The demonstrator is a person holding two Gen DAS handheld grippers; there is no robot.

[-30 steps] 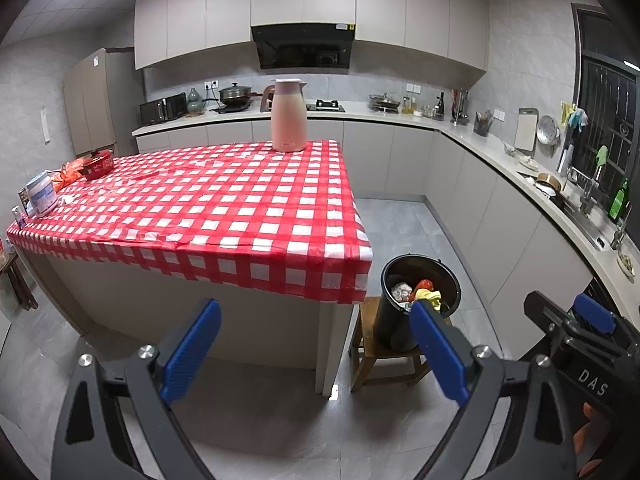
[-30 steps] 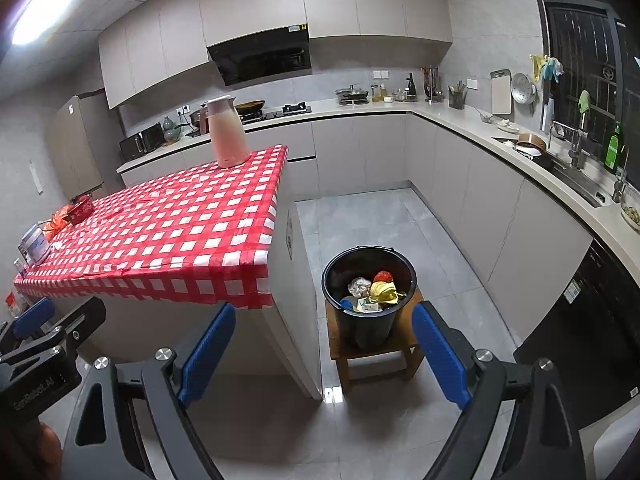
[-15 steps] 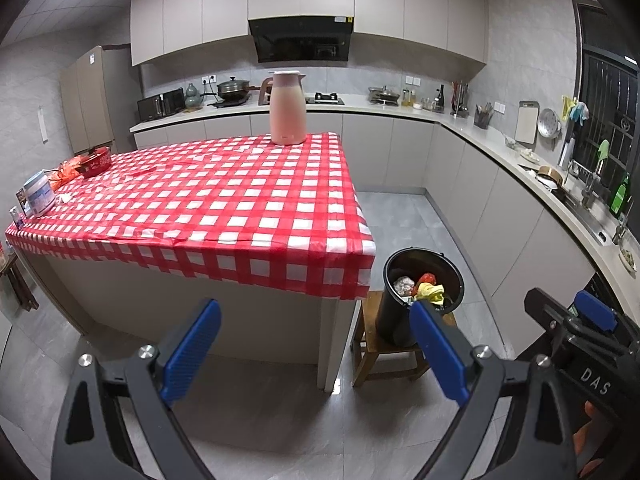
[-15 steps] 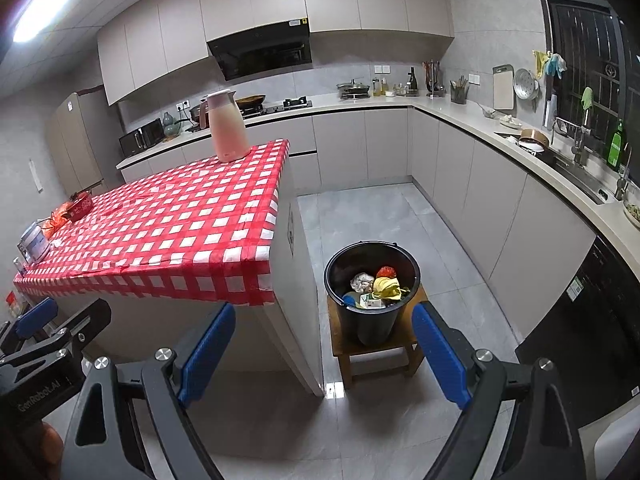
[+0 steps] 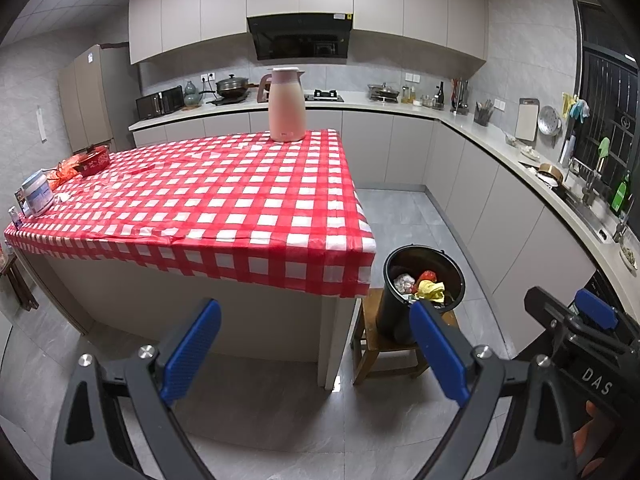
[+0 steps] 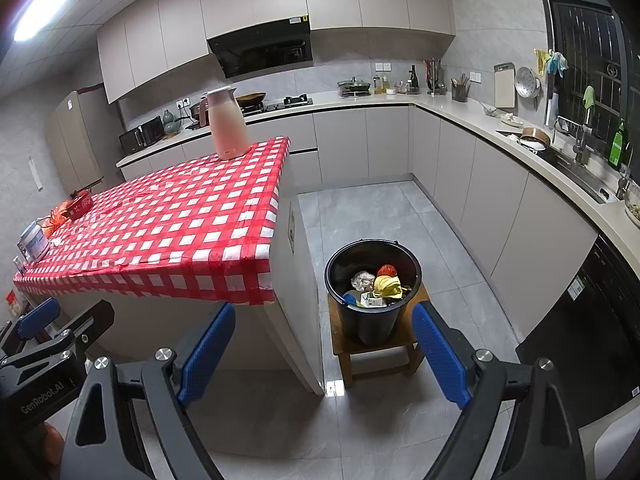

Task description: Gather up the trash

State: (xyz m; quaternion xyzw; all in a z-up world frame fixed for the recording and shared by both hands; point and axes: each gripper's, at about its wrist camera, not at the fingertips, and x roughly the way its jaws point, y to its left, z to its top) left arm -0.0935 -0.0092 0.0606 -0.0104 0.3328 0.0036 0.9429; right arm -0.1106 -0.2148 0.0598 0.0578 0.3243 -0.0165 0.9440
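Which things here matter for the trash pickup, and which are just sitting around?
Job:
black plastic bucket on the small wooden stool
crumpled trash inside
open left gripper, open right gripper

Bystanders:
pink thermos jug
red checked tablecloth
white tub

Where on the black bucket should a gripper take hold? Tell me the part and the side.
Grip the bucket by its rim, coming from above: it stands upright and open on the stool, and its round body looks too broad for either open gripper.
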